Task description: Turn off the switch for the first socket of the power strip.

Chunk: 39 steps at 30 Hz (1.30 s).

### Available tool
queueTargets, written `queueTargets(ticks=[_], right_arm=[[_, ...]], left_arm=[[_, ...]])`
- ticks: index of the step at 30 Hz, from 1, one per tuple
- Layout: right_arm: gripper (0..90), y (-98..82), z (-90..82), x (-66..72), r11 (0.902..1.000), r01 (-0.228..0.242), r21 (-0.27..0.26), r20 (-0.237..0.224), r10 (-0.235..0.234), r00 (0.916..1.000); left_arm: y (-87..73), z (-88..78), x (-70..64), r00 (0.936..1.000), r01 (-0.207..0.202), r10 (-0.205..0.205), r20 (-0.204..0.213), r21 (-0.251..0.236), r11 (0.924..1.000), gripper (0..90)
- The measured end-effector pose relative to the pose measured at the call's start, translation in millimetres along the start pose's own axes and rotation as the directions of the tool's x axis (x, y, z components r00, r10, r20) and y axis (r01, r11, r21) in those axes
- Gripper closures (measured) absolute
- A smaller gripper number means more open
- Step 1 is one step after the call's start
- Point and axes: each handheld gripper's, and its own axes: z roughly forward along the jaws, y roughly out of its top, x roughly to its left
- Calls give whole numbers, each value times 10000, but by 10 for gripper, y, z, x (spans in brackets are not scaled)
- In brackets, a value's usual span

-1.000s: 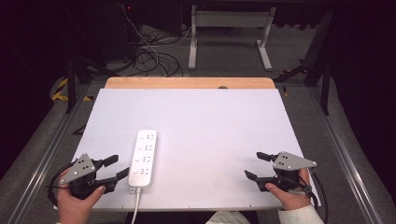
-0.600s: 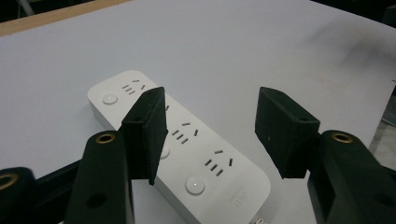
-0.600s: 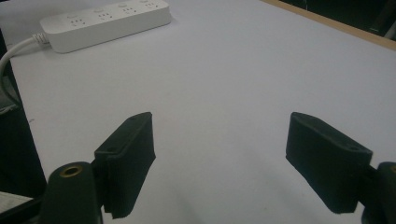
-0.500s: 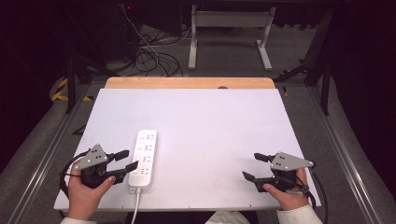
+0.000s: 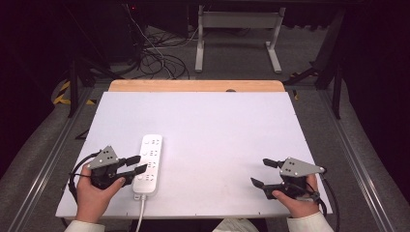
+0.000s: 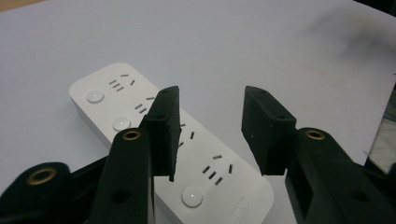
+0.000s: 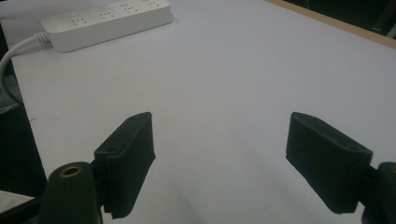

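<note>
A white power strip (image 5: 149, 162) lay flat on the white tabletop (image 5: 212, 125), toward about 8 o'clock from the tabletop's middle in the high view, its long axis running from 12 to 6 o'clock. Its white cord (image 5: 140, 215) left the near end and dropped over the tabletop's front edge at 6 o'clock. A strip of bare wood (image 5: 196, 85) showed along the tabletop's far edge at 12 o'clock.

The left gripper (image 5: 131, 164) was held in the person's left hand (image 5: 92, 193) at the strip's 9 o'clock side, its jaws pointing toward 3 o'clock and reaching over the strip's near half. In the left gripper view the left gripper (image 6: 211, 128) had its jaws released, a clear gap between them, with the power strip (image 6: 173, 149) lying beneath and its sockets and round buttons plain to see. Whether the jaws touched the strip could not be told.

The right gripper (image 5: 263, 172) sat in the right hand (image 5: 300, 203) near the tabletop's front right corner, at about 4 o'clock from the middle, well apart from the strip, pointing toward 9 o'clock. In the right gripper view the right gripper (image 7: 233, 161) had its jaws spread wide and grasping nothing, over bare tabletop, with the power strip (image 7: 105, 21) and its cord (image 7: 16, 53) far off at 11 o'clock.
</note>
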Motion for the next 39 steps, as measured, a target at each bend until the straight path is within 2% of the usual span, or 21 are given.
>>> queueTargets(ticks=[1,2,3,4,5,6,8,9,13,18,19,20,29,39], right_arm=[[237,0,0,0,10000,0,0,0,0,10000],[236,-2,5,4,10000,-19,45,-7,19,10000],[236,-2,5,4,10000,-19,45,-7,19,10000],[236,0,7,6,10000,3,65,-4,-3,10000],[236,0,7,6,10000,3,65,-4,-3,10000],[235,3,8,9,10000,10,47,-12,-10,10000],[235,3,10,11,10000,12,54,-20,-12,10000],[235,3,10,11,10000,21,72,-8,-21,10000],[234,2,13,14,10000,19,85,-31,-19,10000],[232,2,14,16,9999,32,104,-43,-32,10000],[232,2,15,17,9999,38,107,-42,-37,10000],[232,2,15,17,9999,38,107,-42,-37,10000],[230,2,25,25,9999,74,154,-89,-73,9999],[229,1,32,30,9998,106,175,-102,-104,9999]], left_arm=[[1,-1,0,10000,3,-3,37,41,10000,589],[0,0,-3,9999,81,-82,96,63,9999,643],[1,-2,-1,9998,82,-84,156,159,9998,643],[7,-4,-2,9996,4,-15,281,394,9992,744],[7,-4,-2,9996,4,-15,281,394,9992,780],[20,-6,3,9995,-251,238,224,605,9979,823],[23,-1,-11,9993,-135,111,347,686,9976,891],[35,-3,-8,9990,-292,263,357,817,9962,898],[74,16,-33,9992,-391,373,160,1345,9901,900],[105,56,-54,9993,-362,360,49,1993,9793,900],[110,76,-53,9994,-349,349,41,2267,9733,900],[110,76,-53,9994,-349,349,41,2267,9733,900],[104,140,-35,9995,-172,247,-182,3324,9430,900],[80,211,-19,9984,-124,332,-451,4010,9160,900]])
